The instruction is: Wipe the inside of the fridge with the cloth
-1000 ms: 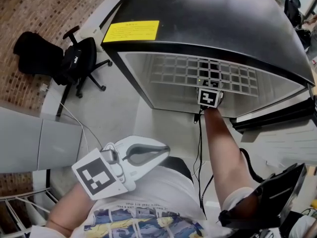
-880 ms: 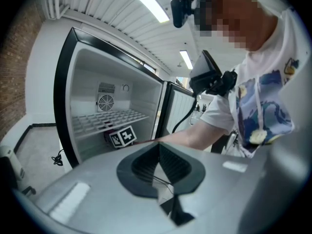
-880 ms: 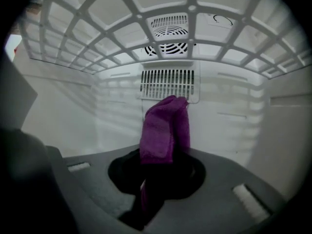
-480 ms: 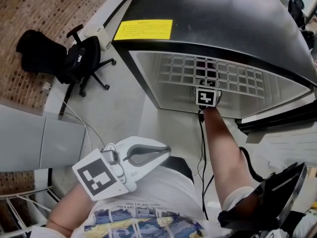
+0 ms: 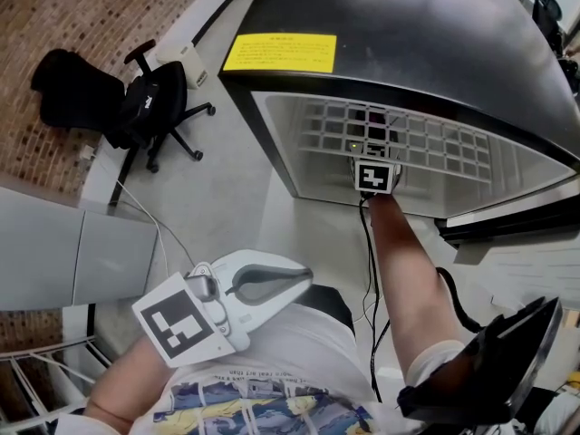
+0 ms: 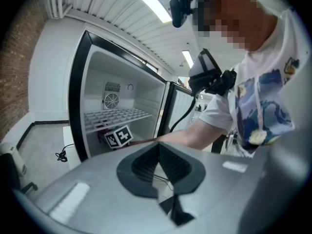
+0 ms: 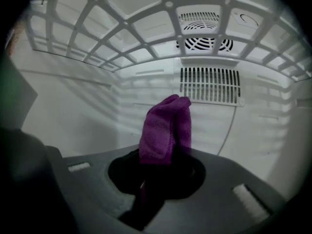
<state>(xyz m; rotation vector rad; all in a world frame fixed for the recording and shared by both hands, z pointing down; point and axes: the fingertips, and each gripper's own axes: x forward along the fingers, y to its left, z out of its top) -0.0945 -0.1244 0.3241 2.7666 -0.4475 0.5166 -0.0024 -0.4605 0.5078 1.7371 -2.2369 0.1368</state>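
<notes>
Well inside the open fridge (image 5: 408, 53), under the white wire shelf (image 7: 146, 23) and seemingly short of the vented back wall (image 7: 209, 86): the purple cloth (image 7: 165, 128), pinched low in the right tongs (image 7: 158, 174), closed tight on it, with a folded tuft standing up past the tips. Looks soft, light and limp, likely to bunch or drag rather than slip, so best gripped on a thick fold near the middle. Outside the fridge, near the chest, left tongs (image 6: 158, 152): closed together on nothing.

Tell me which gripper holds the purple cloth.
The right gripper, inside the fridge, is shut on the purple cloth; the left gripper is shut, empty, outside.
</notes>
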